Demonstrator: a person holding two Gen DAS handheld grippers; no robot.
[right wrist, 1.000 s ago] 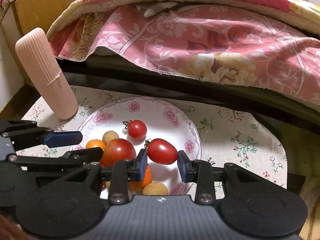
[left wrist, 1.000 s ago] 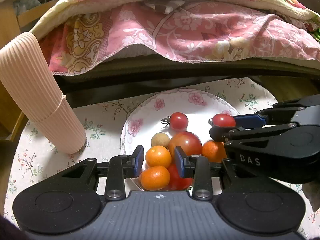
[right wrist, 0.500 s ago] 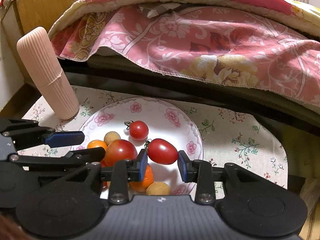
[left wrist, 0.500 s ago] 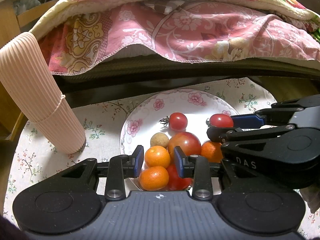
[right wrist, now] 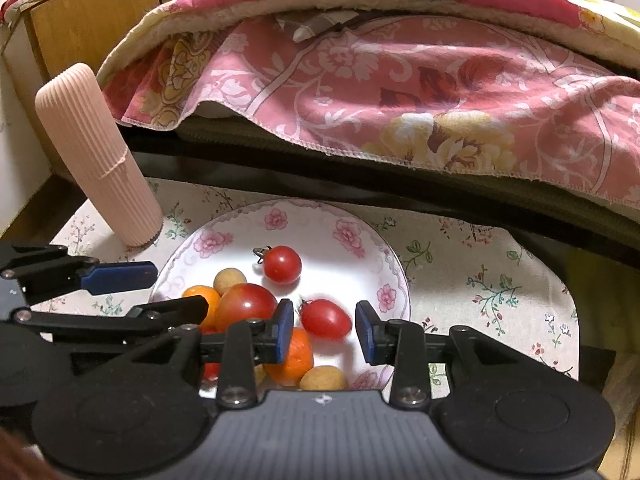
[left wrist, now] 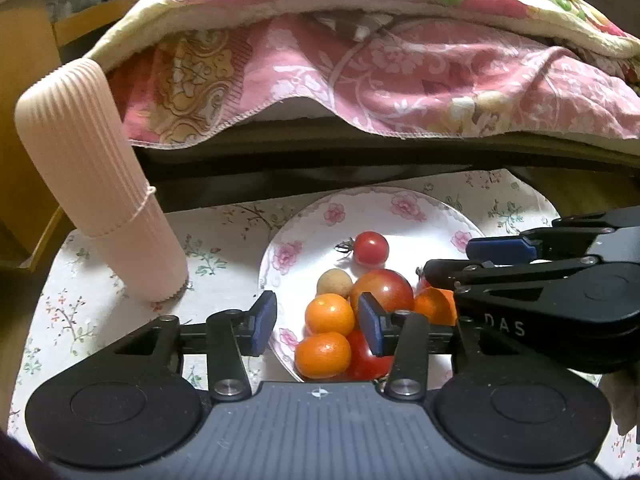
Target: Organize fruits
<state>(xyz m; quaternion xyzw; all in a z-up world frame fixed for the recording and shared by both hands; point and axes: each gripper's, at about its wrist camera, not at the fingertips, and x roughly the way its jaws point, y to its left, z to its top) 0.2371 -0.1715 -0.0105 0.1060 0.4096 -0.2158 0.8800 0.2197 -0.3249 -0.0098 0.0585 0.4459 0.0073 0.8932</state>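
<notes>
A flowered white plate (left wrist: 400, 208) holds a heap of fruit: a big tomato (left wrist: 386, 288), a cherry tomato (left wrist: 371, 247), mandarins and small beige balls. My left gripper (left wrist: 316, 318) hangs over the plate's near edge. Its jaws are opening around the upper mandarin (left wrist: 330, 314), and the pads stand off it. The right gripper (right wrist: 323, 330) is over the plate's right half. An oblong red tomato (right wrist: 326, 319) lies between its pads, slightly blurred, with a small gap on each side. Seen from the left wrist, the right gripper (left wrist: 460, 260) has nothing between its fingers.
A ribbed pink cylinder (left wrist: 100, 184) stands on the floral cloth (left wrist: 100, 280) left of the plate. A pink flowered quilt (left wrist: 400, 60) overhangs the dark edge behind the plate. Wooden furniture (right wrist: 80, 8) stands at the far left.
The left jaws have widened off the mandarin. The oblong tomato has sunk out of the right jaws toward the plate. Neither hand has moved.
</notes>
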